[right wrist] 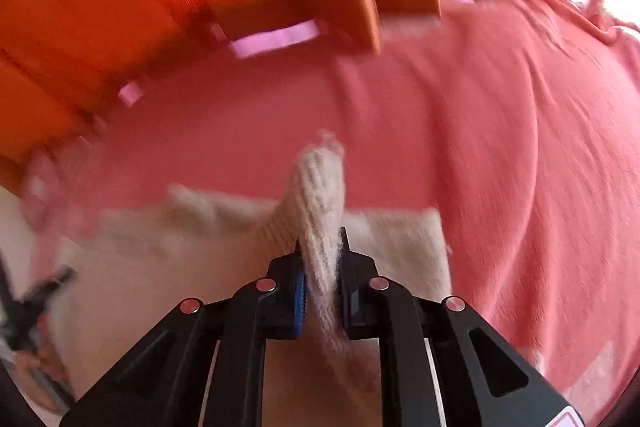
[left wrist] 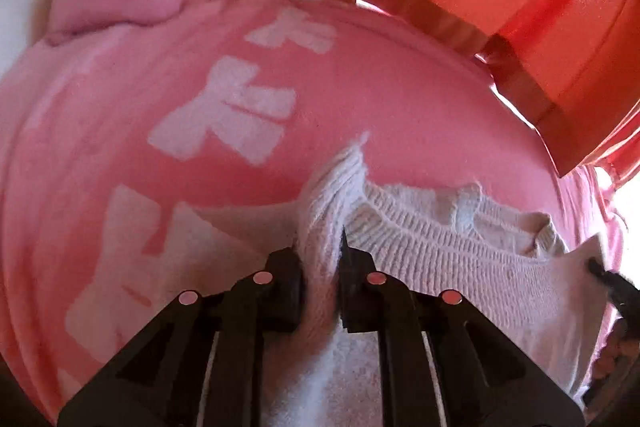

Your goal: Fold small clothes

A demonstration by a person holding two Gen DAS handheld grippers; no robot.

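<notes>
White knit garment (left wrist: 440,247) between both jaws

Left gripper (left wrist: 322,259): matte black body, two angular fingers (left wrist: 286,267) tapering forward, each backed by a broad triangular arm with a recessed cut-out. Four round pale-pink fasteners sit across the top, two per side. Thin white lines run along the inner rails behind the fingers. Right gripper (right wrist: 322,263): same black construction and four reddish-pink round fasteners; a blue pad (right wrist: 300,301) lines the inner face of its left-side finger. A white label with red marking shows at its rear right corner.
</notes>
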